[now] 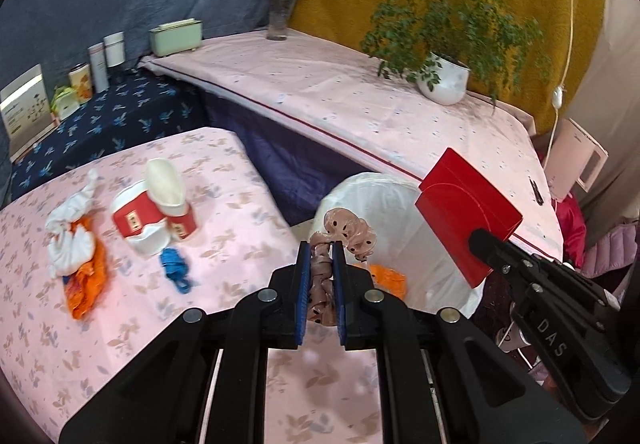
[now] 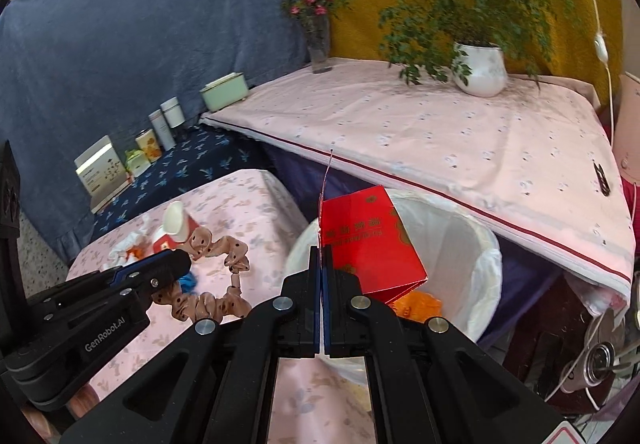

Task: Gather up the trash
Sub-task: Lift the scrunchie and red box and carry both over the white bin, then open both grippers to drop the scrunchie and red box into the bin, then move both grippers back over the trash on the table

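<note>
While your left gripper (image 1: pixel 321 276) clamps scrunchie (image 1: pixel 348 234), right gripper (image 2: pixel 321 276) clamps red box (image 2: pixel 368 240); bin (image 2: pixel 452 240) lies frame-centre, right nearer.

Brightness: you see both wrist views evenly and softly lit, colours full.
Shadows: faint, diffuse patches lie on the pink floral cloth (image 1: pixel 120 324) beneath your gripper frames.
Glare: small highlights on the white pot (image 2: pixel 482 70) only.
Blur: the orange wrapper (image 1: pixel 86 284) near the cloth's left edge smears slightly.
Distortion: strong fisheye; the pale tabletop (image 2: pixel 440 132) edges bow, and black vignette fills each corner.
</note>
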Demonstrator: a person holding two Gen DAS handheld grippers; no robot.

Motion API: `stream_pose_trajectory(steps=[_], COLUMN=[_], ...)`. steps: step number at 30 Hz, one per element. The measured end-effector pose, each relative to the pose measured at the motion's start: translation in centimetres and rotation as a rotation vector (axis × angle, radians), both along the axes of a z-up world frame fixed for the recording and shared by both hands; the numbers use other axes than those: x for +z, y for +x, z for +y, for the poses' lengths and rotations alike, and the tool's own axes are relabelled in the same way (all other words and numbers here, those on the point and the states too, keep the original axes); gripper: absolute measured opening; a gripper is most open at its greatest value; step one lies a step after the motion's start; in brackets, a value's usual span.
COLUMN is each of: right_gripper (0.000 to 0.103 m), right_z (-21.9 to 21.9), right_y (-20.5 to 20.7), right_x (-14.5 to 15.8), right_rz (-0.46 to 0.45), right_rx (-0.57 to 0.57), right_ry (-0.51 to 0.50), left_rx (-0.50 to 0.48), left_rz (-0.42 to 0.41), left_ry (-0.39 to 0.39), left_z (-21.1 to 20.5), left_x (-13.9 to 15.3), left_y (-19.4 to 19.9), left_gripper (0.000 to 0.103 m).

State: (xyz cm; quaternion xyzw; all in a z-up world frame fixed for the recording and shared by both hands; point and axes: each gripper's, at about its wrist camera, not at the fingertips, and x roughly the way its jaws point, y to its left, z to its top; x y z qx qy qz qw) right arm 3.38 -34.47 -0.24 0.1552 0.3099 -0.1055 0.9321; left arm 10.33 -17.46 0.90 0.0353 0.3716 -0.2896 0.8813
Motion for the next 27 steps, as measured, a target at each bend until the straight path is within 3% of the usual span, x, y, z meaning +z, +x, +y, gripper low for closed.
stream_pose_trajectory(steps=[13, 14, 15, 17, 19, 27], right_gripper=[0.003, 0.004, 0.007, 0.014, 0.024, 0.027], right_z=[-3.3, -3.5, -3.5, -3.8, -3.9, -3.8], right_y=[0.8, 1.0, 1.0, 1.2, 1.3, 1.4], right_x=[-1.5, -1.5, -1.5, -1.5, -1.5, -1.5], right_rz=[0.042, 0.044, 0.041, 0.039, 0.034, 0.034], right_rx=[-0.053, -0.056, -0.066, -0.075, -0.084, -0.086], right_ry=[0.005, 0.004, 0.001, 0.002, 0.0, 0.005], left_rx=[-0.068, -0.069, -0.06, -0.032, -0.024, 0.021], left_rz=[0.016, 0.015, 0.018, 0.018, 0.015, 0.035], left_ry=[-0.014, -0.019, -0.015, -0.023, -0.023, -0.005], left_z=[-4.7, -4.8, -5.0, -4.8, -4.7, -3.4], left_x=[-0.2, -0.1, -0.1, -0.1, -0.2, -1.3], left_y=[1.2, 1.3, 1.4, 1.7, 1.8, 2.6], left_gripper=[0.013, 0.019, 0.038, 0.054, 0.054, 0.054])
